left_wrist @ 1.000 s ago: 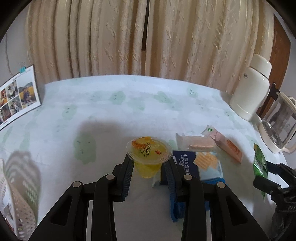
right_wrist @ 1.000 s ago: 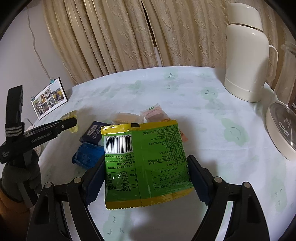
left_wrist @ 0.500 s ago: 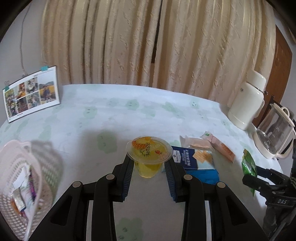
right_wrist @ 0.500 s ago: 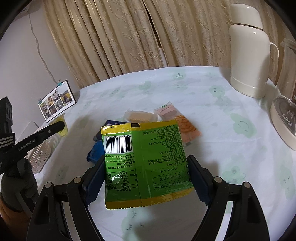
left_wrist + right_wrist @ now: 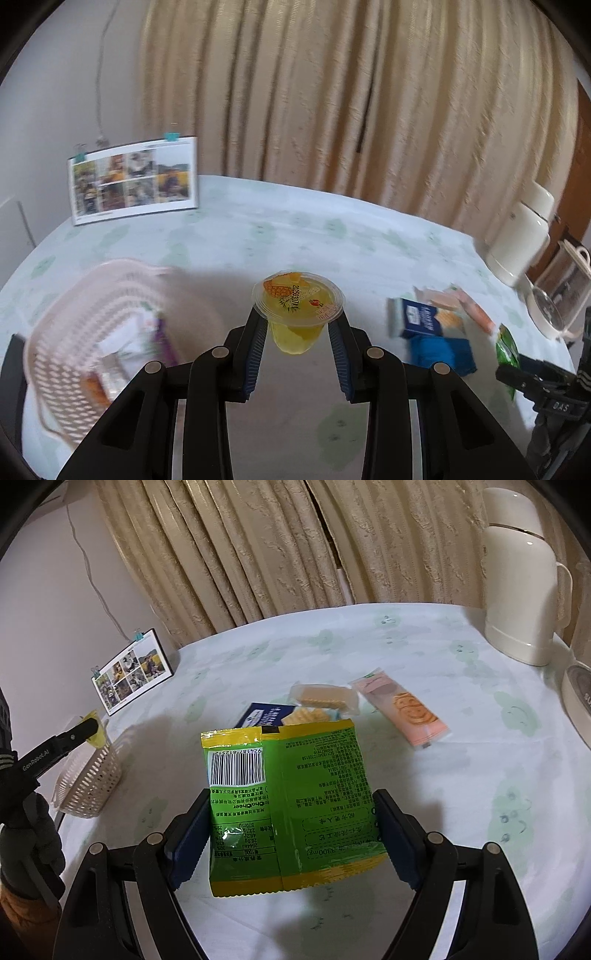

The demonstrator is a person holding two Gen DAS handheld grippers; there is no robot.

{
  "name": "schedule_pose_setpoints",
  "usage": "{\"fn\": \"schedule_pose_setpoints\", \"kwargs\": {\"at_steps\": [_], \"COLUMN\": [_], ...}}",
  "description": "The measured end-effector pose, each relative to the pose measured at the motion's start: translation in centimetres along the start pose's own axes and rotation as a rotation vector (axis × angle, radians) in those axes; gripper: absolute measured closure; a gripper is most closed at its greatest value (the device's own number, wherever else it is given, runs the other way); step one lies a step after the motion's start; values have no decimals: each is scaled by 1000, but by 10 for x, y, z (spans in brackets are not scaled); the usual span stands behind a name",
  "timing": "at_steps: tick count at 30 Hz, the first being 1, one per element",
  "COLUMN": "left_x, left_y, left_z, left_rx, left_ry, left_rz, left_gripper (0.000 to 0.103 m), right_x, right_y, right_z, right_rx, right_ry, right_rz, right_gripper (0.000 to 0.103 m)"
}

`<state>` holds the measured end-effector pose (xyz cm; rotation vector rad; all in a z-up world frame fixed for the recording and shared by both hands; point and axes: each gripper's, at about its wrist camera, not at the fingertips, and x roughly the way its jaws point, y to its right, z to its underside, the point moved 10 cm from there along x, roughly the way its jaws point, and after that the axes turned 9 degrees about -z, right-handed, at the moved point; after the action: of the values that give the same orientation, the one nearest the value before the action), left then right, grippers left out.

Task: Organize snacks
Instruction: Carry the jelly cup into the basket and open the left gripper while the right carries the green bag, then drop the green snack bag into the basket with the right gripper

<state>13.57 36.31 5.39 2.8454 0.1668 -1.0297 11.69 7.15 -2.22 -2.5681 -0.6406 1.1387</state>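
Basket: a pale pink slotted basket (image 5: pixel 79 343) sits at the table's left edge, blurred in the left wrist view; wrapped snacks lie inside it, too smeared to tell apart. In the right wrist view the same basket (image 5: pixel 90 781) stands at the far left.
Photo card: a clipped sheet of photos (image 5: pixel 133 181) stands upright at the back left, against the wall.
Left gripper: the left gripper (image 5: pixel 297 328) has its jaws pinching a jelly cup just beneath the rim, one blue pad on each side.
Jelly cup: the jelly cup (image 5: pixel 296 308) is clear with yellow contents and a printed foil lid, held upright above the table, right of the basket.
Table: the table (image 5: pixel 480 760) wears a pale cloth with green smiley prints.
Loose snacks: a dark blue cracker box (image 5: pixel 275 714), a clear pack of biscuits (image 5: pixel 325 698) and a pink wrapped bar (image 5: pixel 400 710) lie near one another at mid-table.
Right gripper: the right gripper (image 5: pixel 293 821) has its jaws clamped on the side edges of a green snack bag.
Green snack bag: the green snack bag (image 5: pixel 288 805) has yellow ends, is held off the table, barcode side up.
Flask: a cream thermos flask (image 5: pixel 521 579) stands at the back right, well apart from the snacks.
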Motion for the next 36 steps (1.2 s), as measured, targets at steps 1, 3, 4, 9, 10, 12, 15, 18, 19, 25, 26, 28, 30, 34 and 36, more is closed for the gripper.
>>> {"fn": "schedule_pose_setpoints", "kwargs": {"at_steps": [1,3,4,9,10,12,15,18,19,25,26,28,30,34,36], "left_x": [-3,-5,-6,-7,-7,-7,-10,-16,-18,-29,-31,-34,-39,-48,-52], "left_y": [-10,-25,-33,-70,-78,-90,-107,-120,-122,-137,-139,-144,-151,-167,-175], "left_z": [-1,-3,-3,1,3,5,6,6,5,7,7,8,8,9,10], "left_rx": [-17,-37,-47,-100,-118,-147,-185,-200,-203,-214,-216,-224,-232,-253,-258], "left_ry": [6,13,14,-1,-7,-13,3,22,28,55,58,67,76,99,107], "left_rz": [-14,-32,-41,-82,-91,-101,-117,-128,-131,-151,-153,-162,-172,-195,-207], "left_gripper": [68,68,68,68,67,62,43,42,42,42,41,39,39,39,39], "right_x": [1,4,5,13,15,18,23,27,29,39,41,47,53,66,74], "right_y": [-3,-9,-13,-31,-33,-41,-55,-71,-77,-122,-133,-154,-173,-211,-229], "right_z": [1,3,4,7,6,6,5,3,2,-6,-8,-10,-10,-10,-10], "right_rx": [-3,-8,-11,-29,-32,-43,-66,-94,-101,-156,-170,-196,-220,-266,-287], "right_ry": [-3,-8,-10,-20,-22,-27,-35,-42,-44,-43,-44,-46,-51,-60,-66], "right_rz": [-4,-10,-14,-28,-30,-35,-43,-55,-60,-112,-125,-150,-172,-212,-229], "right_gripper": [21,21,21,22,22,22,22,22,22,21,22,22,22,21,21]}}
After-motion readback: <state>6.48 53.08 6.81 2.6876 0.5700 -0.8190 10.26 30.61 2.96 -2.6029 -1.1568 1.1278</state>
